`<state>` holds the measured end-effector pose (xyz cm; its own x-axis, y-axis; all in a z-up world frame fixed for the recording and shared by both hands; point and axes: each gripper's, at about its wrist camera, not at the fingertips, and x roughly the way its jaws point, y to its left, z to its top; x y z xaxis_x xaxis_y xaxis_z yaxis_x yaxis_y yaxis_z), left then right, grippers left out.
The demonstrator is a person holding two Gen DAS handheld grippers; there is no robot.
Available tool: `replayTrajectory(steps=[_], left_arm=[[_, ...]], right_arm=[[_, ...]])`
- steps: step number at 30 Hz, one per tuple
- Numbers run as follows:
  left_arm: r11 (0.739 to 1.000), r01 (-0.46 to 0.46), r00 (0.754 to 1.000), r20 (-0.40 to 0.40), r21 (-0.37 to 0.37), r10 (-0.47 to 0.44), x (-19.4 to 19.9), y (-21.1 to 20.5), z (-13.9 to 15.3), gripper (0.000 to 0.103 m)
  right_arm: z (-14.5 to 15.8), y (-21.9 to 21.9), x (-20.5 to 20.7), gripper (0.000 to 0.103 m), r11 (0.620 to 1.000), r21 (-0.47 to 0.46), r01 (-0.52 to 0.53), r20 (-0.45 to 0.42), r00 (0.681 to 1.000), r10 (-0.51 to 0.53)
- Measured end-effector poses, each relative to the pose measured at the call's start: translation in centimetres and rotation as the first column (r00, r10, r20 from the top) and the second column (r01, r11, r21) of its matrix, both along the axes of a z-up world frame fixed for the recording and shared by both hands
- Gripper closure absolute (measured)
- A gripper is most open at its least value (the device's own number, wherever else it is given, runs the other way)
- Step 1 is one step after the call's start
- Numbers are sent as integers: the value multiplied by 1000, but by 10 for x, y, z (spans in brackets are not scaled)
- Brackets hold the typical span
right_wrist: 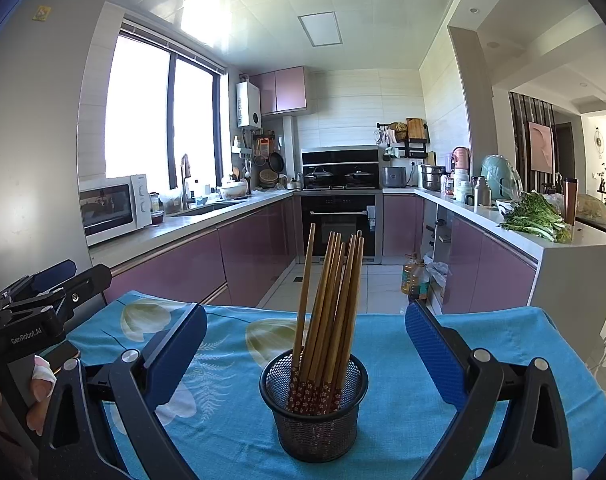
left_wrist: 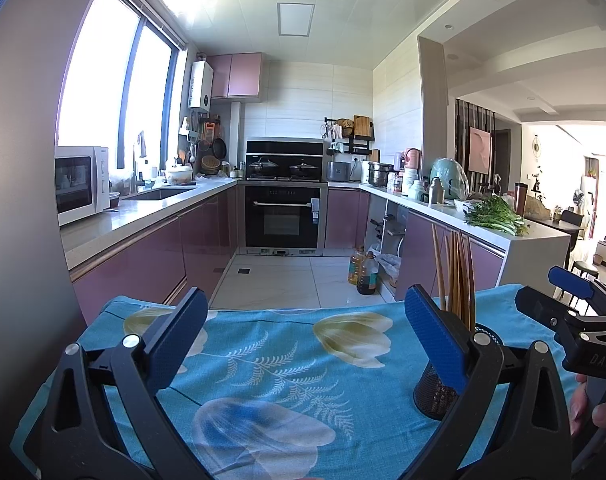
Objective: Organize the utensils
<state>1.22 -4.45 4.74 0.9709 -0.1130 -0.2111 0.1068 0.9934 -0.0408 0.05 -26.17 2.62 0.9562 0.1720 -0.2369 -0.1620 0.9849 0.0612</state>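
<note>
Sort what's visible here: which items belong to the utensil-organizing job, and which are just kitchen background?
Part of the job:
- chopsticks, standing together
- black mesh holder containing them, on the blue floral cloth
- left gripper and right gripper, both open and empty

Just lying about:
- microwave
- leafy greens
- oil bottles on the floor

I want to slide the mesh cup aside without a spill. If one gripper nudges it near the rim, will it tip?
Probably, if pushed high. The mesh cup looks light, being open wire, while the chopsticks stand far above its rim and lean, raising the load. The blue cloth may drag at its base, so a low push seems safer.
</note>
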Motion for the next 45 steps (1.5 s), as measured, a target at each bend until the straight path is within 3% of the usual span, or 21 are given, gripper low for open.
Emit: replayTrajectory(steps=[45], left_arm=[[1000,-4,1000,-4,4,4,0,-1,-1,6]], right_arm=[[-1,3,-1,7,1000,12,10,-2,1000,-9]])
